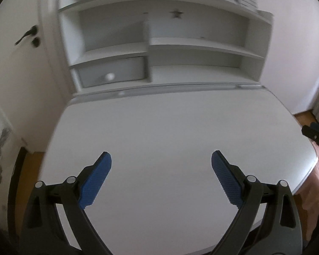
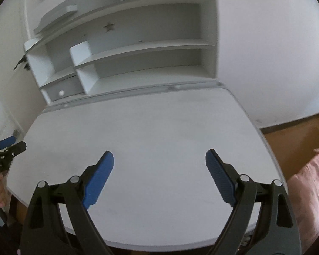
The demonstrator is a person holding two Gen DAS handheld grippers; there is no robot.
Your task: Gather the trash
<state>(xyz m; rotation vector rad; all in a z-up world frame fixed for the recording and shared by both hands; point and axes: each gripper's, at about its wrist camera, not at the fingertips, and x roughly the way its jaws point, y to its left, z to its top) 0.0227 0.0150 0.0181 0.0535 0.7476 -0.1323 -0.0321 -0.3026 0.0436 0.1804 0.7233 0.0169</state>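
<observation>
Both views look down on a white desk top (image 1: 159, 127) (image 2: 138, 131) with rounded corners; nothing lies on it, and no trash shows in either view. My left gripper (image 1: 161, 153) hangs above the near half of the desk, blue pads (image 1: 100, 176) spread wide with nothing between them. My right gripper (image 2: 159, 152) hangs likewise over the desk, open and empty. The right gripper (image 1: 314, 135) peeks in at the right edge of the left wrist view. At the left edge of the right wrist view is the left gripper (image 2: 6, 148), with a hand below it.
A white shelf unit (image 1: 151, 48) (image 2: 138, 48) stands at the back of the desk, with a grey drawer (image 1: 112, 74) and a star sticker (image 1: 176, 13). A door with a black handle (image 1: 27, 35) is on the left. Wooden floor (image 2: 291, 136) and pink cloth (image 2: 312, 182) lie to the right.
</observation>
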